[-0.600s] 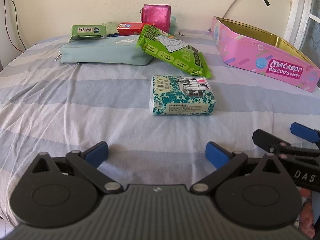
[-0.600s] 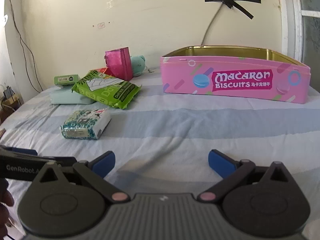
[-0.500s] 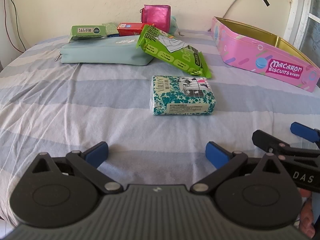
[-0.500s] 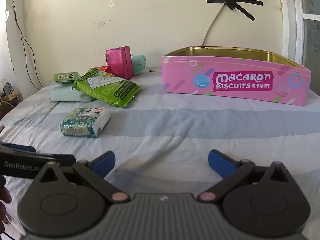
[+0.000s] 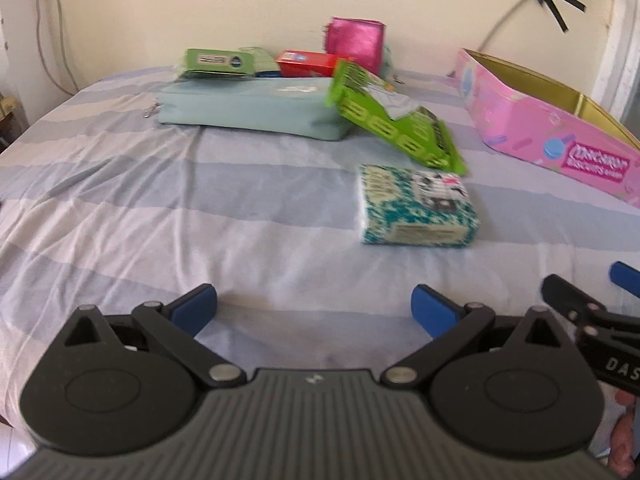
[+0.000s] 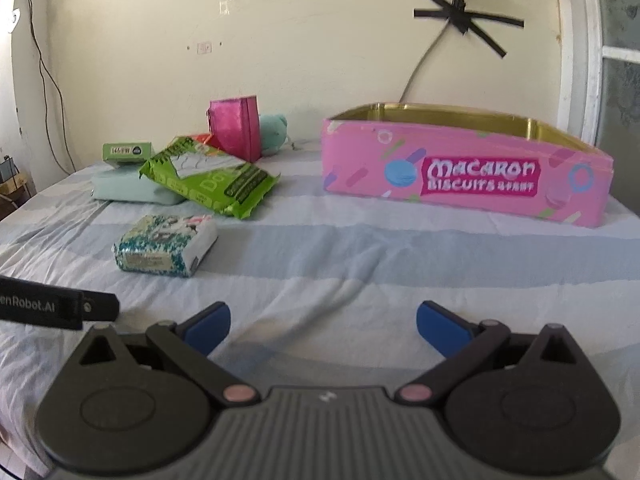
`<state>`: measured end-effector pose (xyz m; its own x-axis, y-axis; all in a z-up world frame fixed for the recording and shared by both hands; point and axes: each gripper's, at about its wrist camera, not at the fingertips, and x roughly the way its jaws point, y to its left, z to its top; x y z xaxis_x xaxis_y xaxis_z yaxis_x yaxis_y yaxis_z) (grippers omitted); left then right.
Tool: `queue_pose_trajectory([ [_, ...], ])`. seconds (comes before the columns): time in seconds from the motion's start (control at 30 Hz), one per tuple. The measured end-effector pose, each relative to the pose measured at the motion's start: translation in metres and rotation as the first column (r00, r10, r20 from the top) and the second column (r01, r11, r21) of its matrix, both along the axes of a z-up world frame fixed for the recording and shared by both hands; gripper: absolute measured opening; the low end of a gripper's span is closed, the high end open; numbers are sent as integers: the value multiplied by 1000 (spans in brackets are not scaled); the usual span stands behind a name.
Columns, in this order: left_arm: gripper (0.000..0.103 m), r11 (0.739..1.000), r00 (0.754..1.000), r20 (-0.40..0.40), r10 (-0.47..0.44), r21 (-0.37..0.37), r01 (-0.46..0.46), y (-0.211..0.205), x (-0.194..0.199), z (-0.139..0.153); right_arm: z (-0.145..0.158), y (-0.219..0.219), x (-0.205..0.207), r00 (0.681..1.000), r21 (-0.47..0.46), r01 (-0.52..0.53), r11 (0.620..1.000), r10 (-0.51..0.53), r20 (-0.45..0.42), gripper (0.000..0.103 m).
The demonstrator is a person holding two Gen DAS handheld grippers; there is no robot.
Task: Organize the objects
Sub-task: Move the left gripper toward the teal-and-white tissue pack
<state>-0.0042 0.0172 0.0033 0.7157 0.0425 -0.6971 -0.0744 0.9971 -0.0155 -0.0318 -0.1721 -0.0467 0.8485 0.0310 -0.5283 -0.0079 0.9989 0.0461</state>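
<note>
A teal-patterned tissue pack [image 5: 418, 205] [image 6: 166, 244] lies on the striped bedsheet, ahead and right of my left gripper [image 5: 314, 307], which is open and holds nothing. Behind the pack a green snack bag [image 5: 394, 120] [image 6: 212, 178] leans on a pale blue pouch [image 5: 252, 110] [image 6: 128, 188]. The open pink macaron tin [image 5: 556, 140] [image 6: 468, 174] stands at the right. My right gripper [image 6: 323, 325] is open and empty, low over the sheet in front of the tin. In the left wrist view one of the right gripper's fingers [image 5: 624, 276] shows at the edge.
A small green box [image 5: 220, 62] [image 6: 128, 151], a red box [image 5: 308, 62], a magenta pouch [image 5: 354, 42] [image 6: 236, 126] and a mint plush toy [image 6: 274, 132] sit at the back by the wall. A cable and black tape [image 6: 464, 20] are on the wall.
Both grippers have shifted slightly; the left wrist view has swung left, so the tissue pack now sits further right. Both grippers stay open and nothing on the bed has moved.
</note>
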Motion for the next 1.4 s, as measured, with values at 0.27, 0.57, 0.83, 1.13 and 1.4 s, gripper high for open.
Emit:
queue_pose_trajectory([
  [0.27, 103, 999, 999, 10, 45, -20, -45, 19, 3, 1, 3, 10, 1, 999, -35, -30, 999, 31, 23, 103],
  [0.57, 103, 998, 998, 8, 63, -32, -62, 34, 10, -3, 5, 27, 4, 996, -87, -81, 993, 84, 31, 103],
  [0.83, 103, 998, 998, 23, 60, -35, -59, 43, 15, -2, 10, 40, 13, 992, -112, -117, 987, 121, 29, 103],
  [1.13, 103, 997, 998, 30, 63, -47, -62, 51, 20, -4, 11, 58, 22, 986, -138, -164, 977, 168, 12, 103],
  [1.4, 103, 998, 998, 39, 39, -51, -37, 55, 23, -4, 9, 68, 29, 979, -144, -205, 968, 205, -16, 103],
])
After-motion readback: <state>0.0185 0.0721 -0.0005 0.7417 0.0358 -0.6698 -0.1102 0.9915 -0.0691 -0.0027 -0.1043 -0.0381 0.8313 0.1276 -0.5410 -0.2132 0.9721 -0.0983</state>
